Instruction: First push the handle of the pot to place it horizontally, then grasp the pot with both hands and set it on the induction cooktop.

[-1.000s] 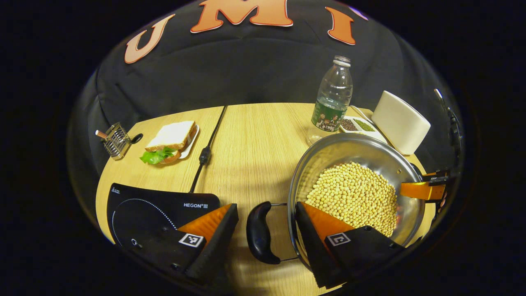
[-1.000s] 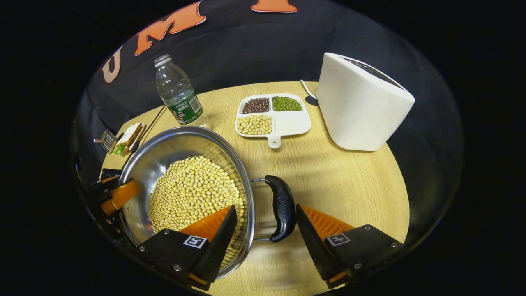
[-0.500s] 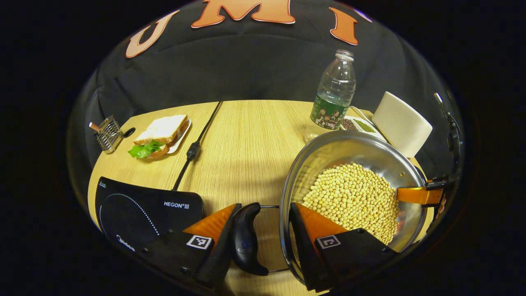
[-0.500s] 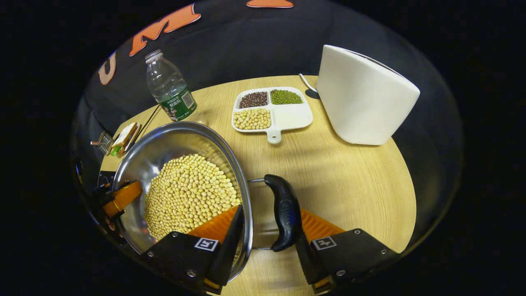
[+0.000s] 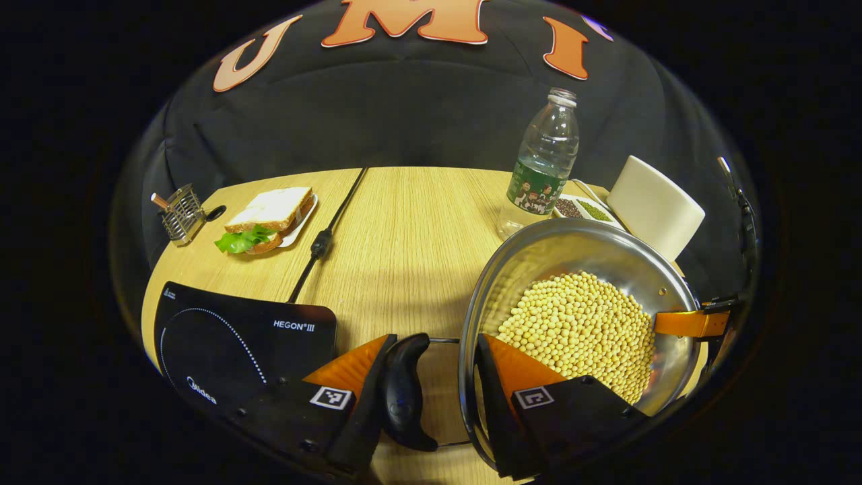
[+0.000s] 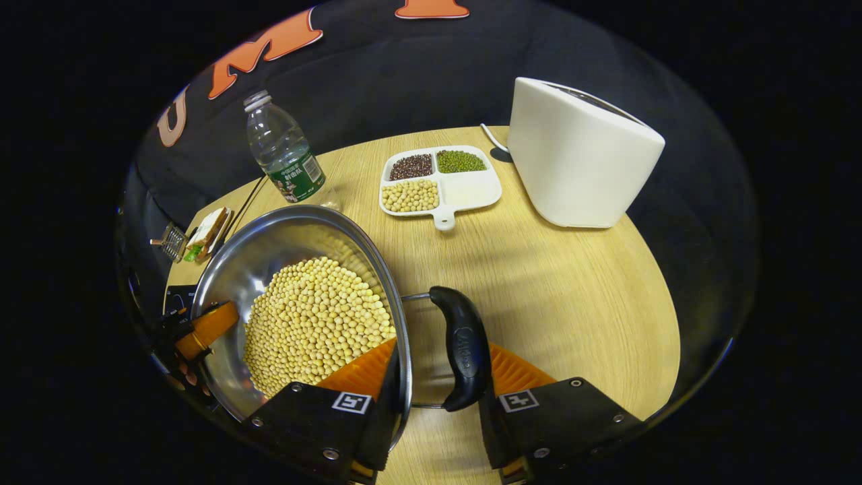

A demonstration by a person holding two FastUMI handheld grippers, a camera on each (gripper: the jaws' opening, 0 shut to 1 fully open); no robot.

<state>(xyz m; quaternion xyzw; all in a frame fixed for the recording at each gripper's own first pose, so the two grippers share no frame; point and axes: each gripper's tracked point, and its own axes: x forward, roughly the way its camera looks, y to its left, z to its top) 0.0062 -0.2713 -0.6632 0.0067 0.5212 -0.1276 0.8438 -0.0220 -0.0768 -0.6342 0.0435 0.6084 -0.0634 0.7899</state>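
Observation:
A steel pot (image 5: 572, 249) heaped with soybeans (image 5: 579, 323) stands at the right of the wooden table. In the left gripper view my left gripper (image 5: 434, 340) is shut across the pot's near black handle (image 5: 403, 391) and rim, one finger outside the handle, the other inside the pot. The black induction cooktop (image 5: 229, 343) lies just left of it. In the right gripper view my right gripper (image 6: 444, 345) is shut the same way on the opposite handle (image 6: 463, 350) and the rim of the pot (image 6: 269, 242). Each view shows the other gripper at the pot's far side.
A plastic bottle (image 5: 542, 168) and a white appliance (image 6: 579, 155) stand behind the pot, with a divided dish of beans (image 6: 441, 178) between them. A sandwich on a plate (image 5: 269, 219), a wire holder (image 5: 178, 215) and the cooktop's cable (image 5: 323, 242) lie far left.
Both grippers went from open beside the handles to shut, each clamping a handle against the pot's rim. The views have shifted slightly since.

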